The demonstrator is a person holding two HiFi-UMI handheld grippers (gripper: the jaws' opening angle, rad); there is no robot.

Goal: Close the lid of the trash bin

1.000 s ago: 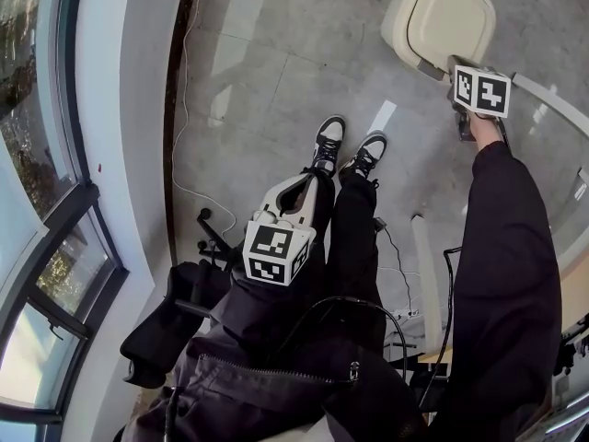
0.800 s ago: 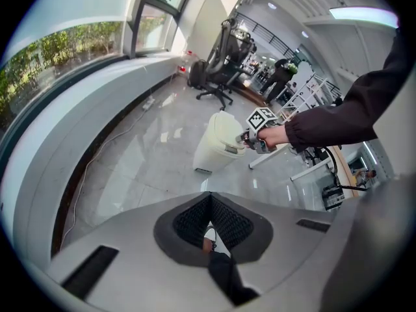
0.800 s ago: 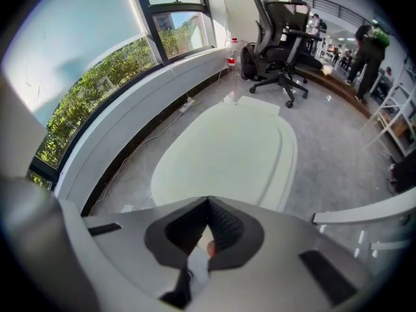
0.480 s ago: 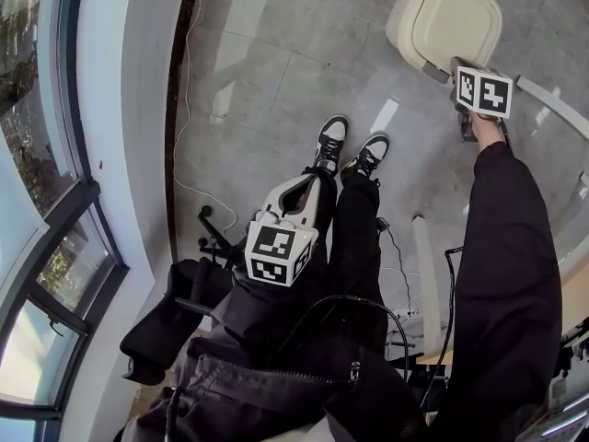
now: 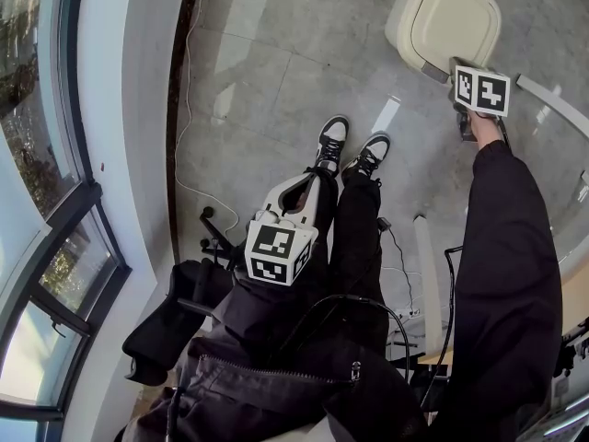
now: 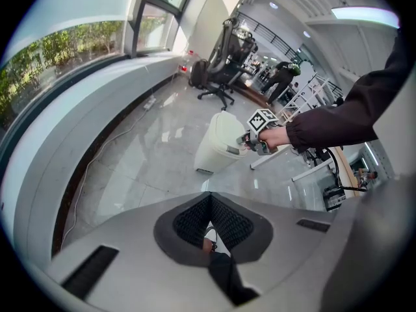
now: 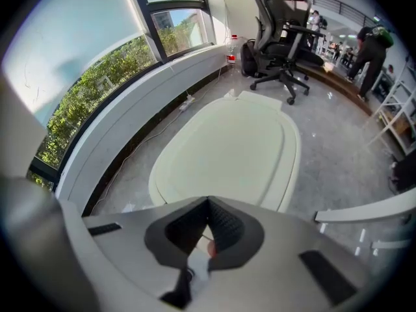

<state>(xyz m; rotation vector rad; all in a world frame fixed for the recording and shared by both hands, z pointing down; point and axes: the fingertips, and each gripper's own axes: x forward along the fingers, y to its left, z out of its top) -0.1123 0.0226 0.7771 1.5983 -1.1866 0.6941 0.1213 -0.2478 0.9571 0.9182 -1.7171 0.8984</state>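
The cream trash bin (image 5: 448, 21) stands on the grey floor at the top right of the head view, its lid (image 7: 231, 151) lying flat and closed. My right gripper (image 5: 454, 65) hovers at the bin's near edge, just above the lid, jaws shut with nothing between them. The left gripper view shows the bin (image 6: 218, 149) from the side, with the right gripper (image 6: 250, 138) next to its top. My left gripper (image 5: 308, 179) rests on the person's lap, far from the bin, and is shut and empty. Each gripper's own view shows its jaws closed: left gripper (image 6: 209, 223), right gripper (image 7: 208, 229).
The person's two shoes (image 5: 329, 144) are planted between me and the bin. A cable (image 5: 189, 109) runs along the curved window wall at the left. A black office chair (image 7: 283, 38) stands behind the bin. A white table frame (image 5: 552, 99) lies to its right.
Almost nothing differs. The head view has shifted slightly; the bin's lid stays down and both grippers keep their places.
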